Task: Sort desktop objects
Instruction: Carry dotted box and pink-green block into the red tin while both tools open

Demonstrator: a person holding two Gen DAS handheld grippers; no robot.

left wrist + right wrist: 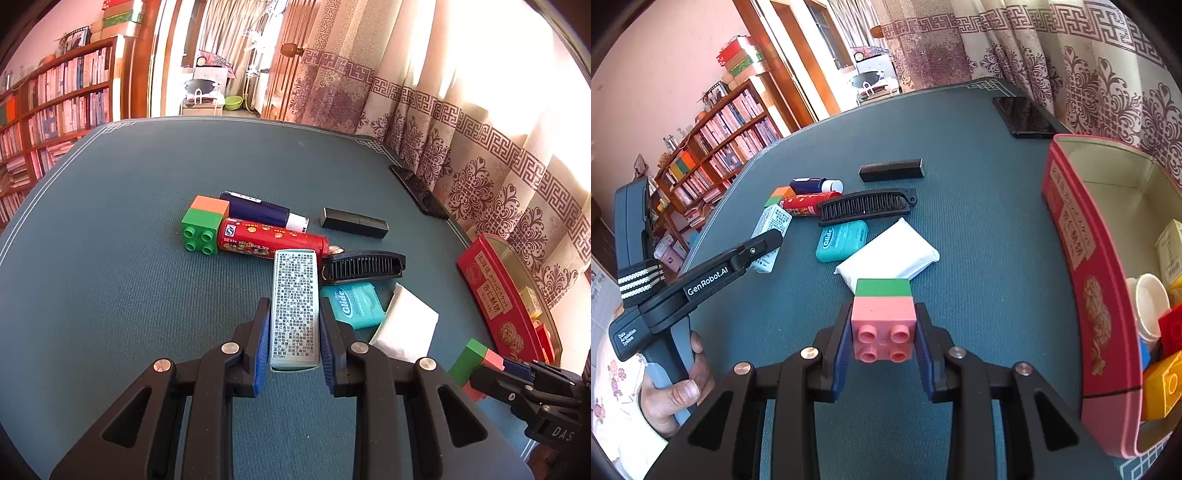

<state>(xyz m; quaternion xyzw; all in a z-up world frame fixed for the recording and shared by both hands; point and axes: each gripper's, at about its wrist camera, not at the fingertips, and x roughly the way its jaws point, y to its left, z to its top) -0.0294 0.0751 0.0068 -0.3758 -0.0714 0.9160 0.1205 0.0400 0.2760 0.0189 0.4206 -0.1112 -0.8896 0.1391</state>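
My left gripper point(294, 314) is shut on a pale box covered in small print point(296, 280), its blue pads pressing both long sides. The box points toward the pile of items on the teal mat. My right gripper point(883, 310) is shut on a pink-and-green toy block point(882, 325), studs facing the camera, just in front of a white tissue pack point(890, 254). A red tin point(1082, 258) stands open to the right of that block and holds yellow and red bricks, a white cup and a small box. The right gripper point(495, 365) also shows at the left wrist view's lower right.
On the mat lie a green-and-orange block point(203, 225), a red tube point(273, 240), a dark blue tube point(258, 210), a black comb point(364, 266), a teal floss case point(354, 302), a black stick point(354, 221) and a phone point(417, 192) near the curtain. A hand point(676, 391) holds the left gripper's handle.
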